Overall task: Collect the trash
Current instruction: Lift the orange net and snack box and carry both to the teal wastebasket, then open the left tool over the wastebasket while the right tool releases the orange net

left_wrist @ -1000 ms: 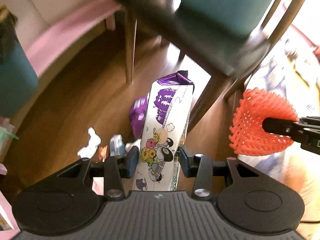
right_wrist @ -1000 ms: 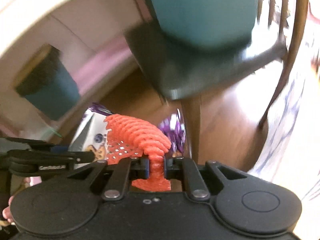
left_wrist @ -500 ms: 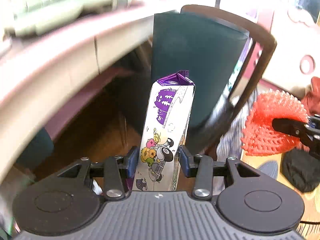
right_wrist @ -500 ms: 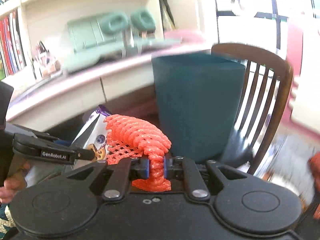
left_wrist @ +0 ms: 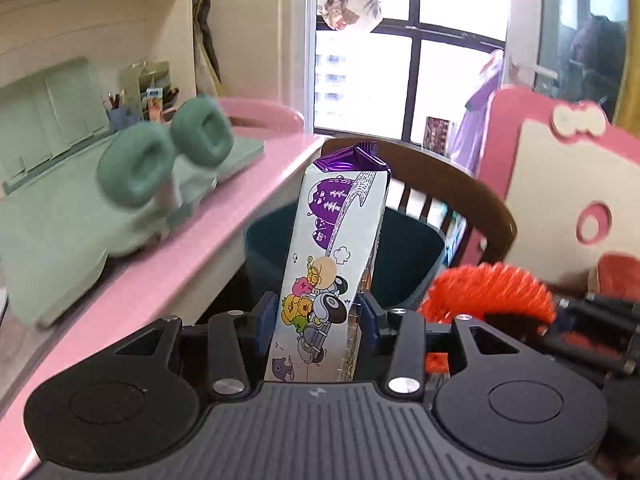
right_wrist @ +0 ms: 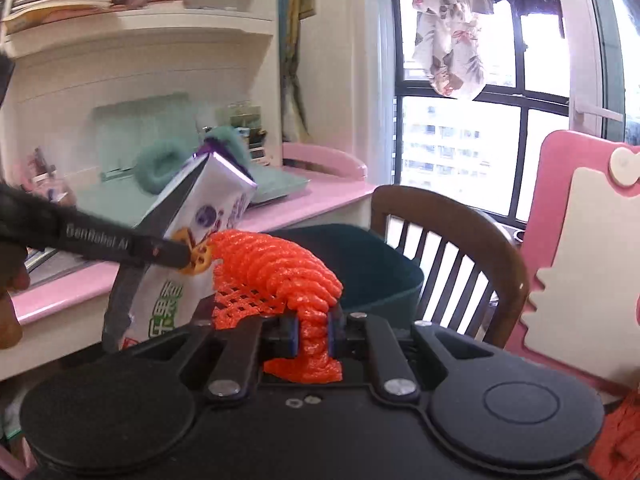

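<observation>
A tall white carton point(left_wrist: 334, 276), printed with cartoon figures and purple shapes and closed by a purple folded top, is held upright by its lower part, its top pointing toward 12 o'clock in the left wrist view. In the right wrist view it is seen leaning toward 1 o'clock. An orange foam net sleeve point(right_wrist: 280, 272), ribbed and open-meshed, is pinched at one end, the rest bulging up and over toward 10 o'clock. A dark teal bin point(right_wrist: 372, 268), open at the top, is seen just behind both, at 12 o'clock.
</observation>
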`<state>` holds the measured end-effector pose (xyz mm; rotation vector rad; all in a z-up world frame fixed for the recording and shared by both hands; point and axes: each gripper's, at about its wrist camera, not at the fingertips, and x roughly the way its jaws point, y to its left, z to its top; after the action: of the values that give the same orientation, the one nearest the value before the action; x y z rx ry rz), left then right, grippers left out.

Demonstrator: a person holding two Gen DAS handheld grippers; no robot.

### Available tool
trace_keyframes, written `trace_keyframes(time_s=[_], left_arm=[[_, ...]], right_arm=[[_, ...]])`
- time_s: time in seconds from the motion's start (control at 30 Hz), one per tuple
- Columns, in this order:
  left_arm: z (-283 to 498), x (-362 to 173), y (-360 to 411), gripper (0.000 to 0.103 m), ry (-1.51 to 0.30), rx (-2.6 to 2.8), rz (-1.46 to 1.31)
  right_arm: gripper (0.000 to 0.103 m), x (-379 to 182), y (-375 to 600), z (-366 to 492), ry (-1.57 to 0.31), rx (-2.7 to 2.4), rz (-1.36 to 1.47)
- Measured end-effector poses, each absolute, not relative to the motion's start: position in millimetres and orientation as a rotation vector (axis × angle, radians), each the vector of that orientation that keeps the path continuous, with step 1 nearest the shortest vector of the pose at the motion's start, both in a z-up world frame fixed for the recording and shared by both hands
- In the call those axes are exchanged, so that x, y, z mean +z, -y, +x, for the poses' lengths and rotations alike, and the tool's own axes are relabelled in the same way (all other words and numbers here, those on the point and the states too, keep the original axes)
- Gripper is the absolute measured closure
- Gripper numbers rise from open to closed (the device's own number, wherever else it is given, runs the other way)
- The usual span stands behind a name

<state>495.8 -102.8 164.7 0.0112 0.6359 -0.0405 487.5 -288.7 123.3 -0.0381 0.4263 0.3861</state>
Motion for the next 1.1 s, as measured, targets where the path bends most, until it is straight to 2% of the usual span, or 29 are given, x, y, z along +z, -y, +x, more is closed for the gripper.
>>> trace_keyframes(time_s=[0.37, 0.77, 1.1], left_arm=[[610.2, 160.2, 107.8, 0.061, -0.675, -0.005, -0.073], [671.4, 101.4, 108.4, 0.061, -0.798, 0.002, -0.005], [683.1, 69.2, 114.2, 0.061, -0.871, -0.007, 0.058]], right_arm=[[0.092, 115.0, 278.2, 585.3, -0.486, 0.304, -0.07], [0.09, 76.1, 252.4, 637.4, -0.631, 0.329, -0.182], [0.075, 61.8, 240.4, 644.8, -0.698, 0.366, -0.258]])
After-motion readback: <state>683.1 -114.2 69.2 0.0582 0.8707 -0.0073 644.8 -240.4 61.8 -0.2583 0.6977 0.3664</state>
